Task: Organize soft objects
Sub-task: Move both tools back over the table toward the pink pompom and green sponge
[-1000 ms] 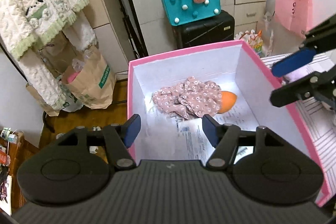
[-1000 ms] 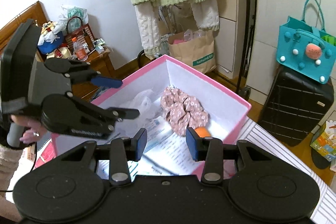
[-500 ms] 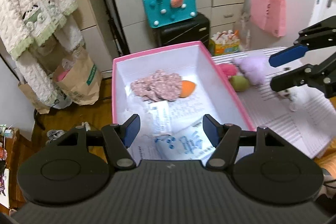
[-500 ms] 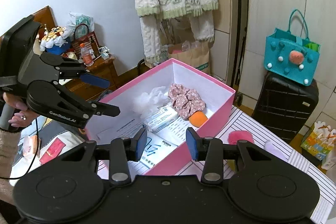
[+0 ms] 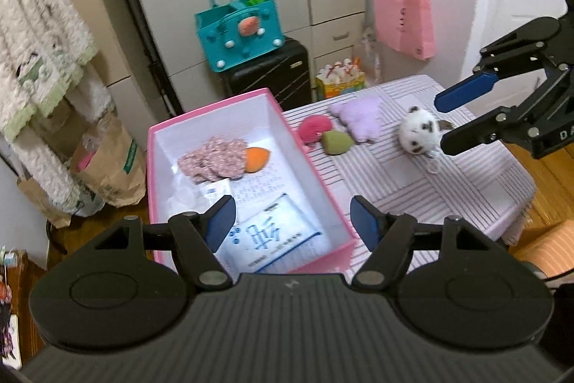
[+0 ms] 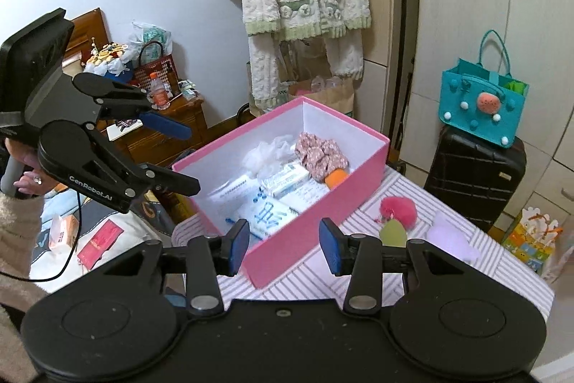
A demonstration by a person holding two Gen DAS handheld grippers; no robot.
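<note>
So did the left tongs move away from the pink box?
Yes. The left tongs have pulled back and up from the pink box: before, the box filled the left wrist view, now it looks smaller and the striped table shows beside it.

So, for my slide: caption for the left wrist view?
Left gripper opening, empty, above pink box holding floral scrunchie; soft toys wait on striped table.

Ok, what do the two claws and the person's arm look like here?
Both claws, left claw and right claw, are matte black linkages with blue pads on the fingertips and round pivot discs on a ribbed black body. Seen from the right wrist, the left one bears white "GenRobot.AI" lettering and trails a thin black cable. The sleeve is fuzzy beige knit.
</note>
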